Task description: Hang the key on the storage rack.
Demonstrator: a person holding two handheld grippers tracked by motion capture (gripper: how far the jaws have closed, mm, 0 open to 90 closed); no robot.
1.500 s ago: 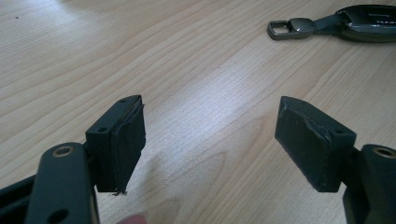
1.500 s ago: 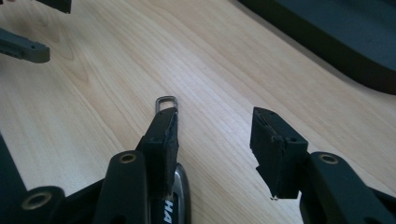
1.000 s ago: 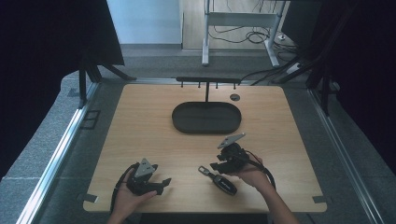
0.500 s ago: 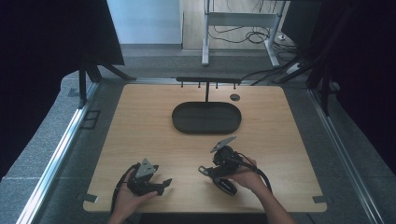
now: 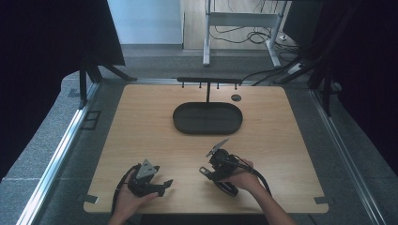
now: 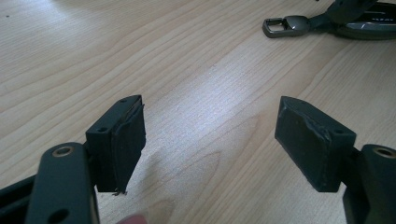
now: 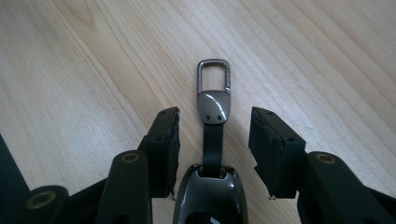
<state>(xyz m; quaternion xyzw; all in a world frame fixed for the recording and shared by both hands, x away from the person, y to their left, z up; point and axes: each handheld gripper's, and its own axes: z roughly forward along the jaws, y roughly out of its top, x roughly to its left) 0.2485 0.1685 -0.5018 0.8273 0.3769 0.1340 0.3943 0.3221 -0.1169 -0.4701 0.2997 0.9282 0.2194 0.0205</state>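
Observation:
A dark grey car key fob [image 7: 208,198] lies flat on the wooden table, its short black strap ending in a metal loop [image 7: 214,77]. My right gripper [image 7: 214,149] stands over it, open, one jaw on each side of the strap and neither pad touching it. From above, the right gripper [image 5: 212,173] sits low over the fob [image 5: 227,188] near the table's front edge. My left gripper [image 5: 163,184] rests at the front left, open, with bare wood between its jaws [image 6: 210,140]. In the left gripper view the fob's loop [image 6: 275,25] lies at the upper right.
A black oval tray [image 5: 183,123] stands at the middle of the table. Behind it rises a low black rack [image 5: 209,82] with several hooks. A small round dark hole [image 5: 236,97] is set in the table at the back right. The table's front edge is close to both hands.
My right gripper has come down and toward the front left, so that its jaws now straddle the key fob's strap. The left gripper and the fob have stayed put.

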